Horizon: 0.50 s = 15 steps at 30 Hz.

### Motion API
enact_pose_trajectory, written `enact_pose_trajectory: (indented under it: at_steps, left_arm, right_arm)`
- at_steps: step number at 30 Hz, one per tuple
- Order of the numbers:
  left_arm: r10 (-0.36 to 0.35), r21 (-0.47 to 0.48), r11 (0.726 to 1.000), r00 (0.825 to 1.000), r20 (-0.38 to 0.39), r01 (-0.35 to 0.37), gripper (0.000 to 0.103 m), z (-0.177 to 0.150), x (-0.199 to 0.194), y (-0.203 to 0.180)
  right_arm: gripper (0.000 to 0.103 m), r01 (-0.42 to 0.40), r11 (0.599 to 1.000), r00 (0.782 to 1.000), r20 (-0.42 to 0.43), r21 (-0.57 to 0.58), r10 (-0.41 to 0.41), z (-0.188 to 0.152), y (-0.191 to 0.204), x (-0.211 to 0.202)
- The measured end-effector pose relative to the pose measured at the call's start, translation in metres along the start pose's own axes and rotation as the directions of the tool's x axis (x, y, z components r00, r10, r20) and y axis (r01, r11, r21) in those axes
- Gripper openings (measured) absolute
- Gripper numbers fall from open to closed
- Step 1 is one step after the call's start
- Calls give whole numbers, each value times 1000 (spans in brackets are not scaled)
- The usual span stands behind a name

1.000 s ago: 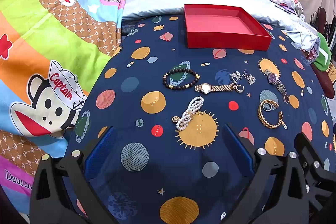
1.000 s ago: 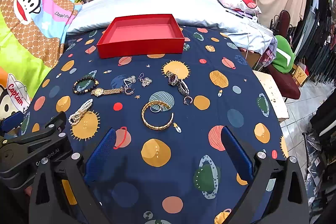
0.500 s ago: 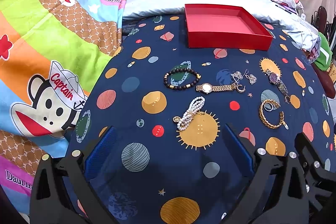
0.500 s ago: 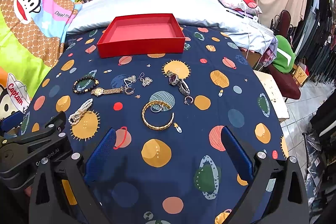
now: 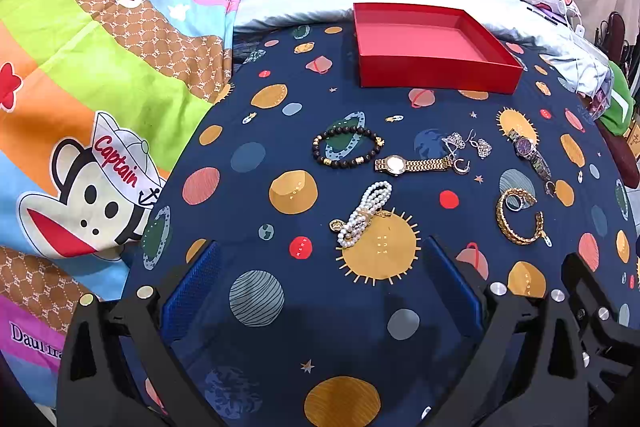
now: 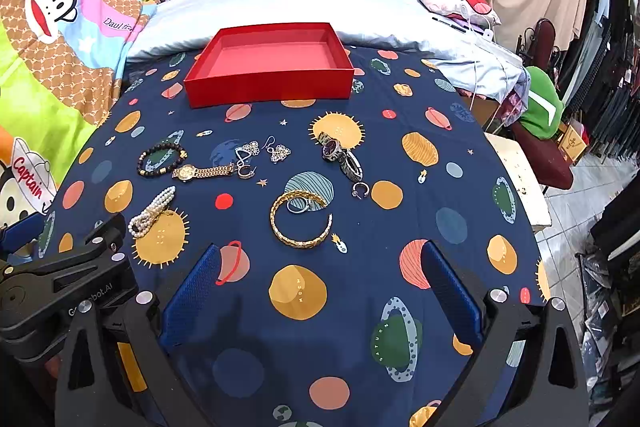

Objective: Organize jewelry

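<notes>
While nothing has been lifted yet, the jewelry lies scattered on a bed under a dark planet-print sheet, and the red box at the far side is empty. Nearest the left gripper is the pearl bracelet: light, limp and likely to roll, so pinching it across the bunched middle by the gold clasp looks safest. Beyond it sit a black bead bracelet and a gold watch, whose stiff case is a firmer hold than its slippery link band. In front of the right gripper lies a gold bangle, rigid and open-ended, with a small ring inside its curve; taking the bangle across its band should work, though the soft sheet may bunch up under the tips. Silver earrings and a silver watch lie further off, the earrings tiny and fiddly. Both sets of jaws stand wide apart, holding nothing.
</notes>
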<state>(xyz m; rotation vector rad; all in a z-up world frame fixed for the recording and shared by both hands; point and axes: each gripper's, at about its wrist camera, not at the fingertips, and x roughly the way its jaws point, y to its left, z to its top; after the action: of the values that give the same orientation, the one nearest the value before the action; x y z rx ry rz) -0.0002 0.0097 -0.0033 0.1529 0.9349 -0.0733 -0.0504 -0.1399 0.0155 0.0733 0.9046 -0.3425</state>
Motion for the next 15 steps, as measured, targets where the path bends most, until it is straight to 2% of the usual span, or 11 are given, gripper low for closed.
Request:
enact_pose_trajectory:
  at_steps: [15]
  left_arm:
    - [6,-3,1000,1000,-4,-6,97,-2,6,-1]
  right_arm:
    - [98,-2,1000,1000,0,1,2,1,0,-1]
